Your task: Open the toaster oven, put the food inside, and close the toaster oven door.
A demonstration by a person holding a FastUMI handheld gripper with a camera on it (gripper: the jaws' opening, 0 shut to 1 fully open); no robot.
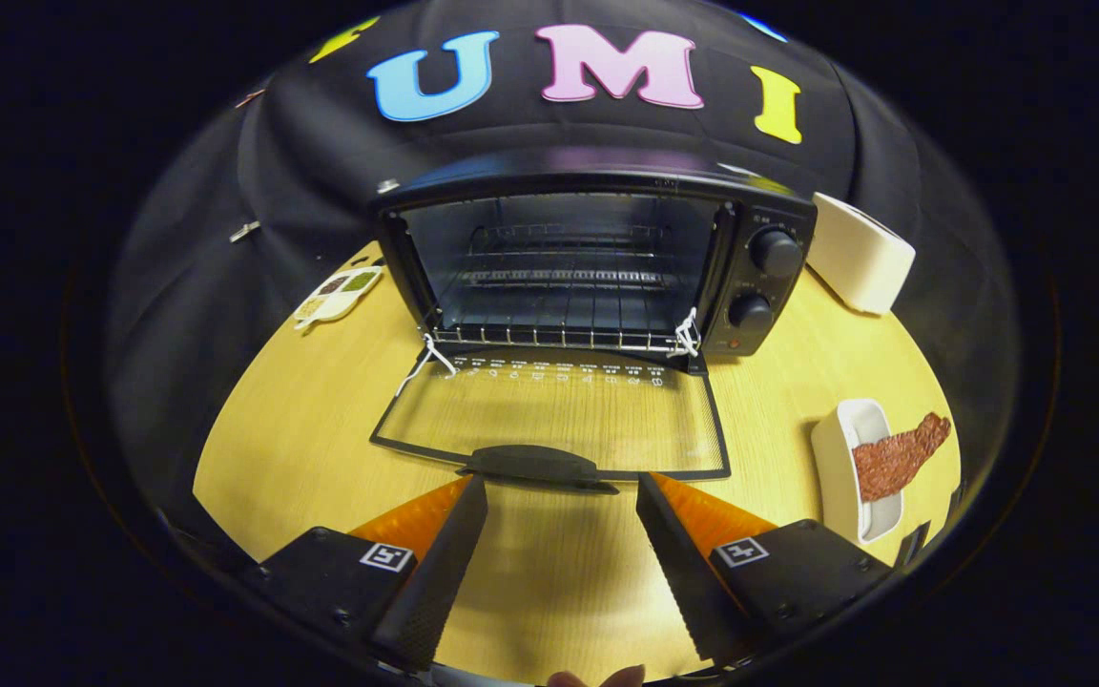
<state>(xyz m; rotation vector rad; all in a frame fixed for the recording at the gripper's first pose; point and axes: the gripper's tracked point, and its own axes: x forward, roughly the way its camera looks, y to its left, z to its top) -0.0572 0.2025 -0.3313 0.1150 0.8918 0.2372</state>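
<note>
- Oven [597, 250] at the bench's [301, 420] back edge, door [554, 415] down flat: opening looks done.
- My gripper [561, 496] is apart, empty, just short of the door handle [535, 466].
- Next: fetch the food [898, 456] on its dish [840, 468] near the right edge.

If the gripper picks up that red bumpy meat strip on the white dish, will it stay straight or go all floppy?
Probably floppy: the meat strip looks thin and flat, and one end already hangs past the white dish, so it may droop from the open gripper. Its rough, bumpy surface should keep it from slipping. The narrow dish might tip if nudged.
</note>
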